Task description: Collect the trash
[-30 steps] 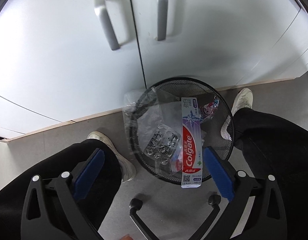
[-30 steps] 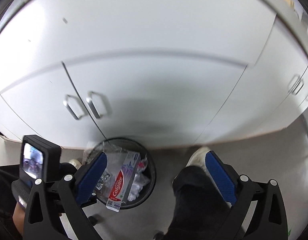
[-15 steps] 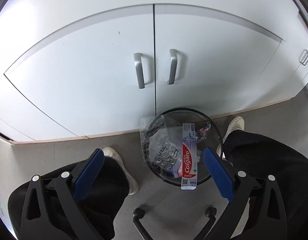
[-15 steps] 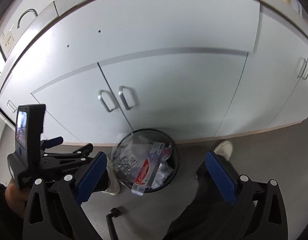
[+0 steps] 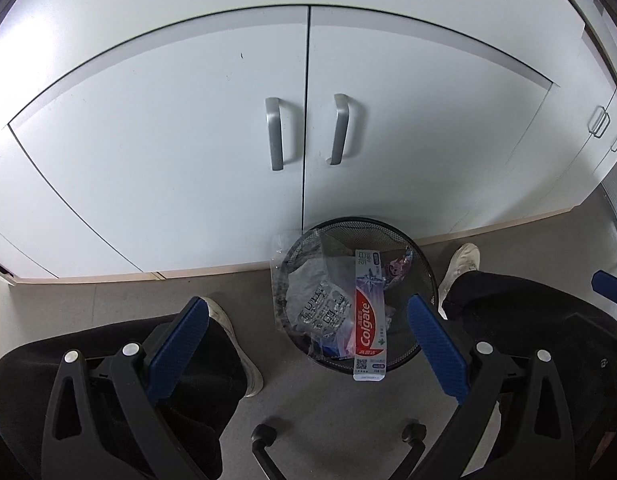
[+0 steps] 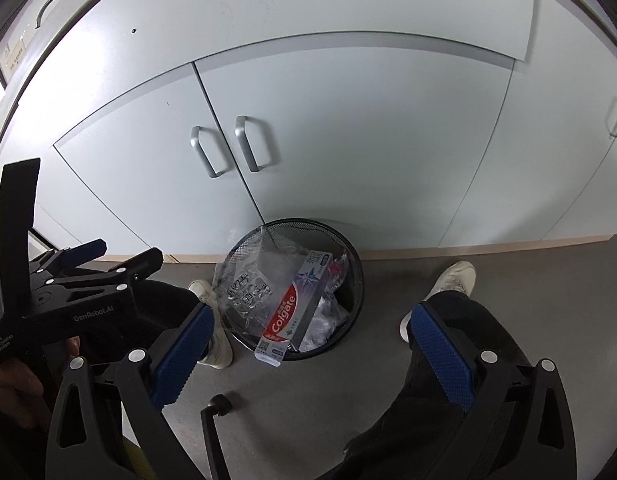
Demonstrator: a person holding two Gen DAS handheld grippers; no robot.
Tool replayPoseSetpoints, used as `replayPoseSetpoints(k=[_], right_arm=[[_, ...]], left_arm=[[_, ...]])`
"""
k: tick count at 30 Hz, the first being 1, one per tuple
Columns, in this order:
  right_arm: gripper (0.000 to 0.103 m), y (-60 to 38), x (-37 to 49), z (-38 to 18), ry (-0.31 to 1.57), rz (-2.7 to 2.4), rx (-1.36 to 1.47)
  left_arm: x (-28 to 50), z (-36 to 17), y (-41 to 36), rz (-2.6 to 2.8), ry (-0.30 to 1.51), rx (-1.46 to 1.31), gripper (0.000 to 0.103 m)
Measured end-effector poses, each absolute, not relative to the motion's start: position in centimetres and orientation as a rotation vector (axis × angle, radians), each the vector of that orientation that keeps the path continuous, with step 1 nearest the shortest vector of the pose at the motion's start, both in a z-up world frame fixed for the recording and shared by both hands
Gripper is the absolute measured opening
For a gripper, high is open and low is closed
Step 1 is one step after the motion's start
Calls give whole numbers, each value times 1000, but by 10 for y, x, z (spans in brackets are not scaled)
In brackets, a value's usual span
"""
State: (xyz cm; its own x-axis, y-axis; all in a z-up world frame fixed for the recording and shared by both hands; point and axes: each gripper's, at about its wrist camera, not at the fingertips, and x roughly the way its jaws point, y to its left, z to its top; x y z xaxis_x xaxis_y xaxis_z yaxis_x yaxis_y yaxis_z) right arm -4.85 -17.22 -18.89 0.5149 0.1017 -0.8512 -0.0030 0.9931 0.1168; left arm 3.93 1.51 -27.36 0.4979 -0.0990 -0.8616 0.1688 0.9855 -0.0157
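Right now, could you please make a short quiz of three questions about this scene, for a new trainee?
1. True or false: the toothpaste box lies fully inside the bin.
2. Which best describes the left tool and right tool? A) both open and empty B) both shut on trash C) one open, one shut
3. Fill in: the bin stands on the floor in front of white ____ doors.

Key:
1. False; its lower end sticks out over the rim.
2. A
3. cabinet
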Motion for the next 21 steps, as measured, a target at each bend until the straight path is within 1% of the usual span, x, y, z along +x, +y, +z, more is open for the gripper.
replayPoseSetpoints(k=[7,16,21], right_arm=[[99,-175,-49,-189,1027,49,102],[99,-174,-49,-188,1021,50,91],[99,-174,-49,-187,1022,50,85]], left_arm=[[35,-274,3,-144,1009,152,99],[37,-276,8,-158,1038,109,99],[32,-274,4,-129,1022,135,99]])
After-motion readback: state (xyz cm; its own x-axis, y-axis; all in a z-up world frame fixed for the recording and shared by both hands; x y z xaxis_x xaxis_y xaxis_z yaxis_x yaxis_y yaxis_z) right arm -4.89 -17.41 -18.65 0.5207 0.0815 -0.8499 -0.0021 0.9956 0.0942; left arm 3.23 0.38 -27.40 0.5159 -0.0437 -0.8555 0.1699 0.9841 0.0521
